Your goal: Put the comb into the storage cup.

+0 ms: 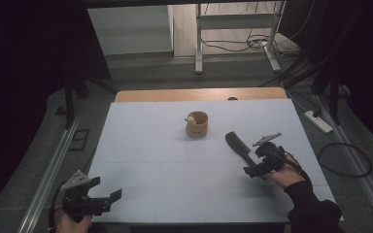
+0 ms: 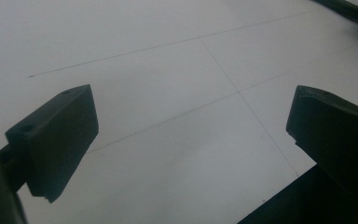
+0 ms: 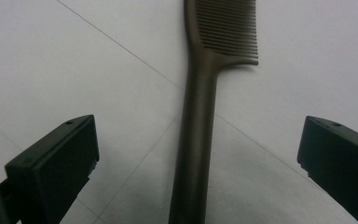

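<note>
**Right gripper lined up on a dark comb, left gripper idle at the table corner**

High view: a white table top (image 1: 150, 145) lies under the camera. On its right side, a long dark plastic comb (image 1: 238, 148) lies flat, pointing away from the person and slightly left. The right gripper (image 1: 253, 171), held in a hand with a dark sleeve, sits at the near end of the comb's handle. Near the table's middle, farther back and apart from the comb, stands a small tan cup (image 1: 197, 124) with a pale object at its rim. The left gripper (image 1: 108, 189) is at the near left corner of the table, well apart from everything, jaws pointing right.

Left gripper view: the left gripper (image 2: 186, 130) has its two black jaws spread wide with nothing between them. Bare white table surface (image 2: 168, 70) with thin seam lines lies beneath.

Right gripper view: the right gripper (image 3: 196, 154) has its jaws spread wide, gripping nothing. The comb's handle (image 3: 196, 140) runs up the middle between them, touching neither jaw, and the fine teeth (image 3: 228, 25) face right at the top.
</note>
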